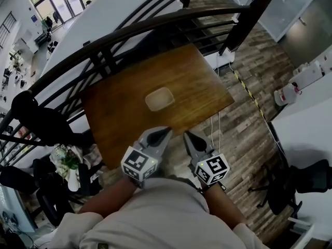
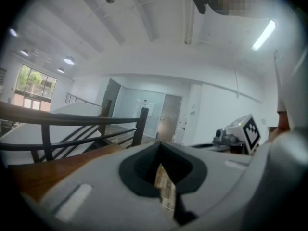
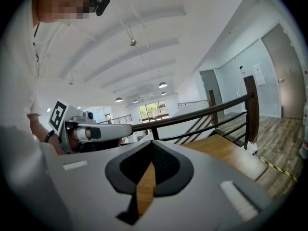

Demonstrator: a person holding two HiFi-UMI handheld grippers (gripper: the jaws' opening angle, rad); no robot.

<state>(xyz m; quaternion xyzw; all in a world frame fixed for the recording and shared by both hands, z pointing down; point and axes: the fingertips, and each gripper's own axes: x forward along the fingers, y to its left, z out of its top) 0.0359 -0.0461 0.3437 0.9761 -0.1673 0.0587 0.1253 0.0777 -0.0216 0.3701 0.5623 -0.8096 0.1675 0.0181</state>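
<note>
Pale, shallow, rounded-rectangular dish (image 1: 159, 98) is sitting on the brown wooden table (image 1: 119, 115), ahead of both sets of jaw tips and apart from them. You are holding the left gripper (image 1: 165, 132) and the right gripper (image 1: 187, 135) side by side, each with its jaws pressed together and gripping nothing.

I counted 2 grippers, my left gripper (image 1: 165, 132) and my right gripper (image 1: 188, 135), each with 1 marker cube. I also saw 1 wooden table (image 1: 119, 108), 1 clear tray (image 1: 159, 98), 1 dark railing (image 1: 155, 22) and 1 black chair (image 1: 311, 178).
</note>
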